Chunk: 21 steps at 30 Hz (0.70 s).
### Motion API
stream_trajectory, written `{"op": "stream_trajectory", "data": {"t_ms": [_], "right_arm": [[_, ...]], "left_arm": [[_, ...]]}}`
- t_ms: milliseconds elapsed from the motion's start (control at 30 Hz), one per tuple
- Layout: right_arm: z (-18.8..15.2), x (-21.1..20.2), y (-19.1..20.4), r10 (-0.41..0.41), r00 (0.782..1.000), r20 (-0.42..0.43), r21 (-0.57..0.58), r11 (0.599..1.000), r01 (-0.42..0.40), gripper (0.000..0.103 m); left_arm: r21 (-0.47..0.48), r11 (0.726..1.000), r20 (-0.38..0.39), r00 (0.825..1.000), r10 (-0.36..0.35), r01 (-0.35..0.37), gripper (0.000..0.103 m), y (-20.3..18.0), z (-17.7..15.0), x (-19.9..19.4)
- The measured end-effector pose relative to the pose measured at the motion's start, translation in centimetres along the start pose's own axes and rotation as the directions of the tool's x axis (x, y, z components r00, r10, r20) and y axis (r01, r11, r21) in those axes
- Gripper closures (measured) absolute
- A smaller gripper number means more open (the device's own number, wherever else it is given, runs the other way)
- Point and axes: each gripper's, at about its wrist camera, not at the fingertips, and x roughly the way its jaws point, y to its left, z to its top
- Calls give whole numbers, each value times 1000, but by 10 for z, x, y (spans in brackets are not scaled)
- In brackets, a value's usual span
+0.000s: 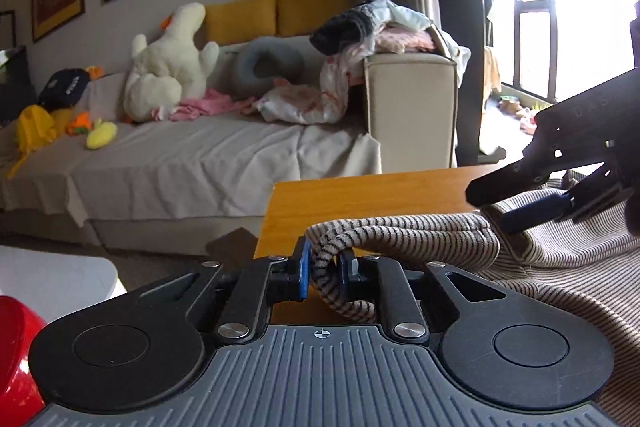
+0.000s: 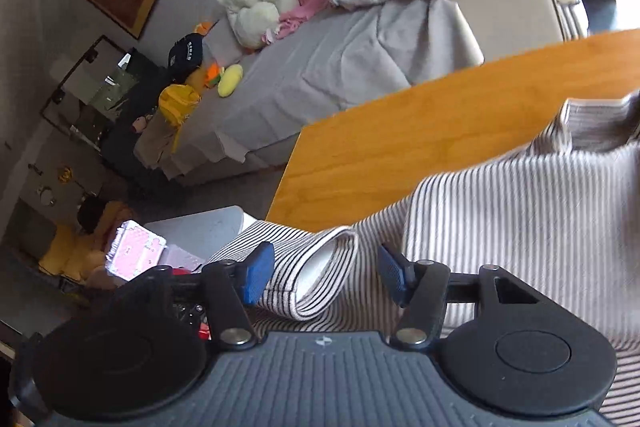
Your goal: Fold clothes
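Two grippers work a soft, light striped top (image 2: 520, 219) sprawled on the table (image 2: 440, 123): left gripper (image 1: 325, 269) is clamped on a bunched edge, right gripper (image 2: 326, 277) stands half-open astride the limp cuff, best pinched at hems.

A wooden counter (image 1: 360, 195), honey-coloured with a smooth grain, carries a striped garment (image 1: 560, 259) in beige with thin dark lines. The garment lies spread over the counter's near and right part, leaving the far left corner bare. One bunched fold of it is raised off the wood near the counter's left edge. In the right wrist view the same garment (image 2: 520, 211) covers the counter (image 2: 420, 139) toward the right, and a sleeve cuff reaches past the counter's left edge.
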Motion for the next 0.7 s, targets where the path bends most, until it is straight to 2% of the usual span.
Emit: {"op": "stream_trajectory", "data": {"t_ms": [33,100,133,167,233,267,333,367,400,433,500,533,600,700], "right_arm": [[-2,6,-2,29,1000,-12,40,999,-28,49],[-5,20,-4,77,997,-25,86,993,-75,65],[-5,23,2,80,997,-24,56,995,-79,81],[-5,26,8,79,997,-21,19,997,-79,92],[0,16,22,71,997,18,-68,995,-69,95],[5,4,29,69,996,51,-109,992,-64,95],[14,-21,42,71,990,118,-189,981,-47,96],[19,-33,48,73,986,152,-228,973,-37,96],[23,-45,55,77,980,185,-267,963,-25,96],[29,-62,55,71,972,224,-290,957,-3,96],[38,-98,49,42,951,306,-315,947,59,96],[40,-115,43,26,940,340,-317,944,89,96],[43,-147,30,-8,915,404,-313,938,146,96],[42,-191,-3,-74,876,477,-270,936,226,96]], "left_arm": [[-6,1000,-3,1000,-4,4,87,2,-2,0],[-15,1000,-9,1000,-14,14,87,3,-6,1],[-17,1000,-9,1000,-17,17,87,4,-7,1],[-19,1000,-10,1000,-20,20,87,4,-7,1],[-29,999,-5,1000,-21,21,85,5,-7,0],[-39,999,-1,1000,-24,24,80,5,-7,-2],[-84,995,12,999,-48,49,59,8,-5,-6],[-106,993,20,998,-59,60,43,9,-3,-9],[-119,990,30,997,-70,73,36,8,-1,-11],[-128,988,39,996,-82,86,36,7,1,-14],[-120,986,58,993,-107,113,26,-1,4,-18],[-111,986,65,991,-119,126,25,-6,6,-20],[-95,982,70,986,-155,161,19,-17,8,-21],[-84,973,58,976,-209,213,15,-36,10,-18]]}}
